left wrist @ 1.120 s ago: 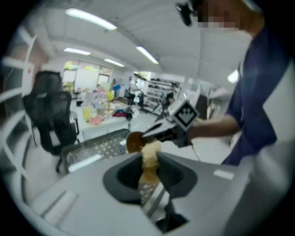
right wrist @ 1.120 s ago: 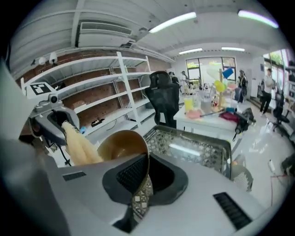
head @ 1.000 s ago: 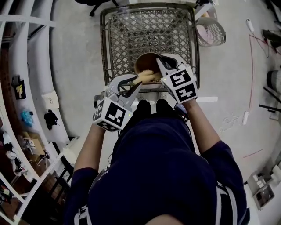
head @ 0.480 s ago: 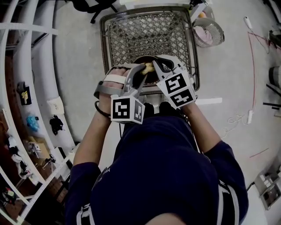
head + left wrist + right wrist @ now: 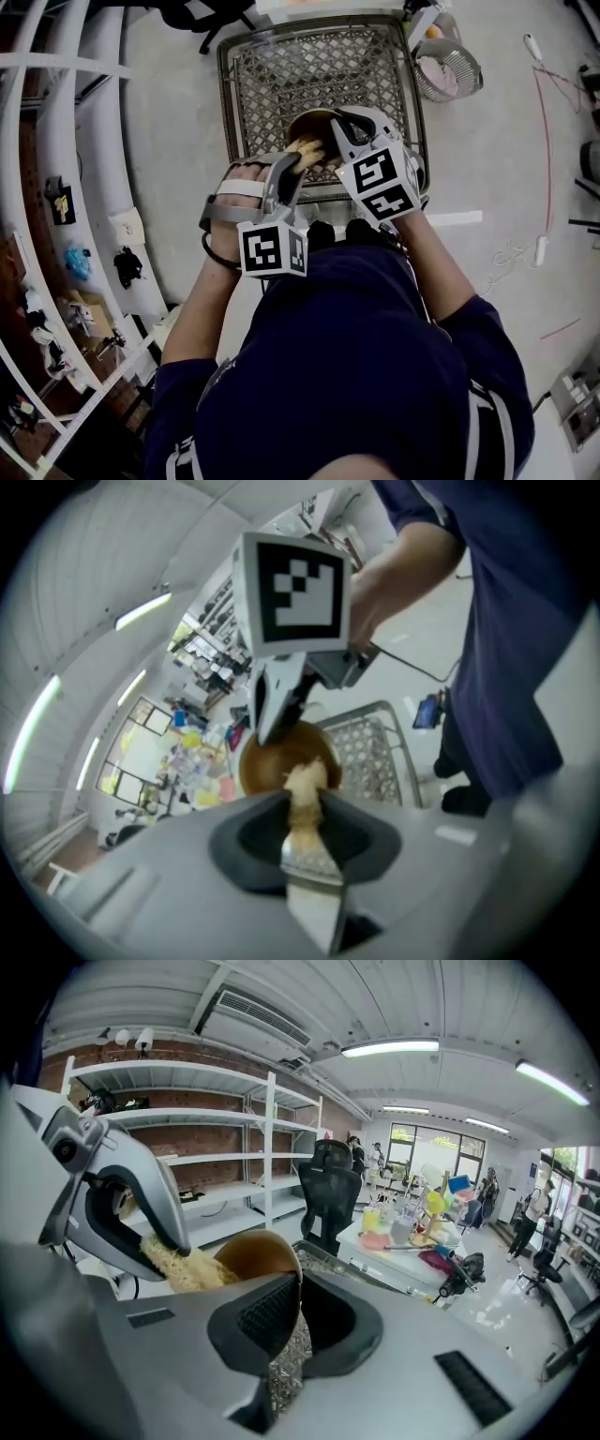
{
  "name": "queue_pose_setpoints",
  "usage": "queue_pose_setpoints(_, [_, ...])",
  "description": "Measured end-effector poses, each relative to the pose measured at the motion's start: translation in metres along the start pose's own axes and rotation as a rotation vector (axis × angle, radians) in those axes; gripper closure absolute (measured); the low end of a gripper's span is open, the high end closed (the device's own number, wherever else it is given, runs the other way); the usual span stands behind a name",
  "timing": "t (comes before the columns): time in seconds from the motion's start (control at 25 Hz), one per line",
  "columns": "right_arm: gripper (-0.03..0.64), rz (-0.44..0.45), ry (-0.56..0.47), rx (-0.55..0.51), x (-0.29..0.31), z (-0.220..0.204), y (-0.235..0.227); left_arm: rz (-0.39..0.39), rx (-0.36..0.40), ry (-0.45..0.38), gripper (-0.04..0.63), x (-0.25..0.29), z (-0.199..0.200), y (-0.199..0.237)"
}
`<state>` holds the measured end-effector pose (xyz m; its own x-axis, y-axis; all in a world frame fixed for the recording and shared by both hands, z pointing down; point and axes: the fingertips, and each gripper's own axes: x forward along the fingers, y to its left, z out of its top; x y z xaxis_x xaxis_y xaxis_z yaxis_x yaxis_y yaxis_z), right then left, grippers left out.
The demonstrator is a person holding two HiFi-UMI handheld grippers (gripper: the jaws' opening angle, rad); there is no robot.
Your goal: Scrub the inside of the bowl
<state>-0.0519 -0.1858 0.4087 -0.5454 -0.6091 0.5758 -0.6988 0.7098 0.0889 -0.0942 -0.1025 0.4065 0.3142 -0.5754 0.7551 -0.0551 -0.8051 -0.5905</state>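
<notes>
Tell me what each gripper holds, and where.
The right gripper pinches the bowl by its rim; the left gripper grips the scrubber by its near end.

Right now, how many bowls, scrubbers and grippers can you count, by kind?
Brown bowl: 1
Yellow scrubber: 1
Grippers: 2, the left gripper and the right gripper
Total: 4
</notes>
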Motion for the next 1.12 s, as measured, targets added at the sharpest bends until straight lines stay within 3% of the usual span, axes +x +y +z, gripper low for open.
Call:
queue_pose_setpoints(0.24, [0.603,0.002,-0.011,-0.005,-0.007,0.002,0.004,-0.028,0.022,-0.039,0.518,0.009,0.029,-0.011])
queue_pose_setpoints(0.6, [0.604,0.040,-0.017,0.000,-0.013,-0.006,0.011,0.107,-0.003,0.011,0.517,0.003,0.015,0.036])
queue_pose_setpoints(0.88, [0.603,0.030,-0.019,-0.021,-0.017,-0.001,0.006,-0.019,-0.001,0.023,0.517,0.005,0.023,-0.016])
queue_pose_setpoints(1.12, [0.603,0.068,-0.025,0.006,-0.017,-0.005,0.012,-0.016,-0.042,-0.037,0.517,0.007,0.044,-0.002])
